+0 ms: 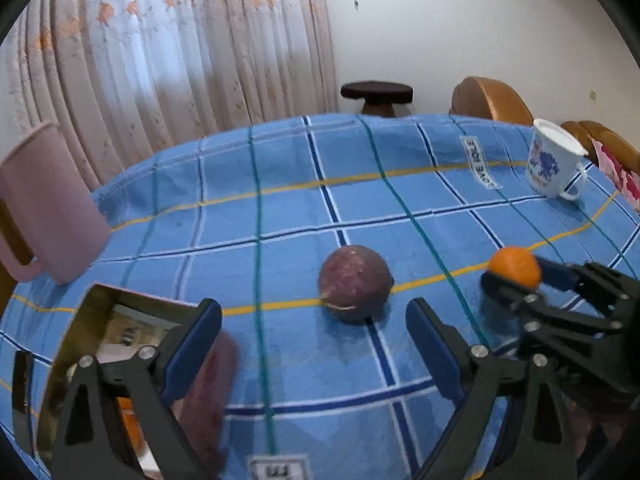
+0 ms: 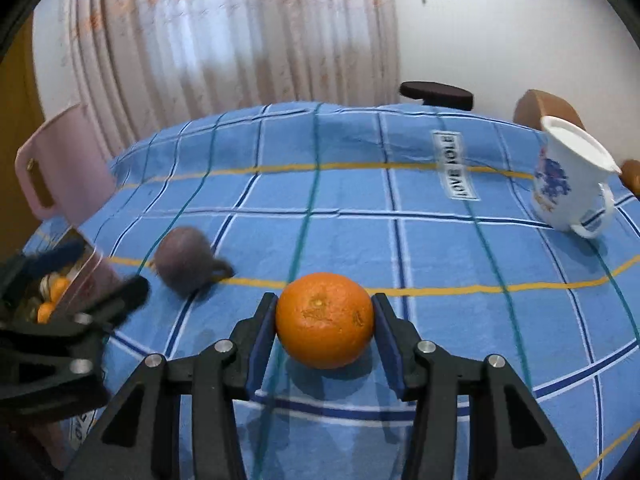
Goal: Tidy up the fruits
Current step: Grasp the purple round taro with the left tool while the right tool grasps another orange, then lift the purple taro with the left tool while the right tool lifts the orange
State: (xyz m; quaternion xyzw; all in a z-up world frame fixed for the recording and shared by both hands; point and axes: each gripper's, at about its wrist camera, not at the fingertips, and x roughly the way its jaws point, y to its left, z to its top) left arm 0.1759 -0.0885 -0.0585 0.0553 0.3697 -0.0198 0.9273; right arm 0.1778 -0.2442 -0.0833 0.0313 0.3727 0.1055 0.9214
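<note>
Round orange on blue cloth btwn jaws, dull purple fruit left, apart

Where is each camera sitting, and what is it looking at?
Left wrist: sits on the left gripper, looking across the blue tablecloth at the purple fruit; its open fingers show, and the right gripper reaches in.
Right wrist: sits on the right gripper, looking at the orange between its fingers; the left gripper shows blurred at the left edge.
Shared: orange, purple fruit, pink jug, white mug, tablecloth.
</note>
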